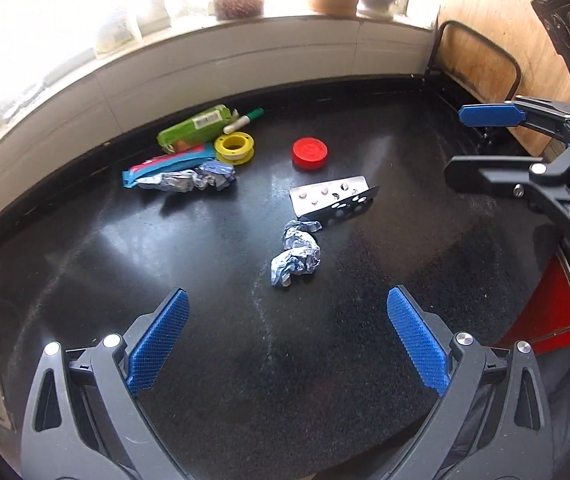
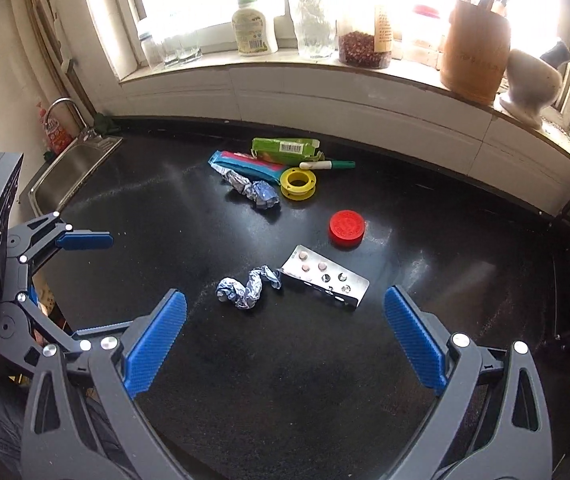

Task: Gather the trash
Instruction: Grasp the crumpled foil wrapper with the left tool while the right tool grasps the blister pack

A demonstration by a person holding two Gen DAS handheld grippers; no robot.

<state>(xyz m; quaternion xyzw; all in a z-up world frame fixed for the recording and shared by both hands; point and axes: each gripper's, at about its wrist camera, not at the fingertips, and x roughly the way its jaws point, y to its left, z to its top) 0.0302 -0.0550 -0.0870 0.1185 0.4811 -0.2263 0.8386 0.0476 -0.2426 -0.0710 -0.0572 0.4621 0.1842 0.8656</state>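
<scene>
On the black counter (image 1: pixel 205 320) lie a crumpled foil wrapper (image 1: pixel 296 254) (image 2: pixel 247 290), a silver pill blister (image 1: pixel 331 200) (image 2: pixel 325 278), a red cap (image 1: pixel 310 153) (image 2: pixel 345 228), a yellow spool (image 1: pixel 234 147) (image 2: pixel 297 181), a second crumpled wrapper (image 1: pixel 193 178) (image 2: pixel 253 190), a blue-pink wrapper (image 1: pixel 165 164) (image 2: pixel 241 166), a green packet (image 1: pixel 195 126) (image 2: pixel 285 148) and a green-capped marker (image 1: pixel 243 120) (image 2: pixel 327 165). My left gripper (image 1: pixel 287 344) is open and empty, just short of the near wrapper. My right gripper (image 2: pixel 285 338) is open and empty, just short of the blister.
A steel sink (image 2: pixel 73 172) with a tap sits at the counter's left end. The window sill (image 2: pixel 325 64) holds jars, a bottle and a utensil pot. A black chair frame (image 1: pixel 481 60) stands at the right edge. The right gripper also shows in the left wrist view (image 1: pixel 459 140).
</scene>
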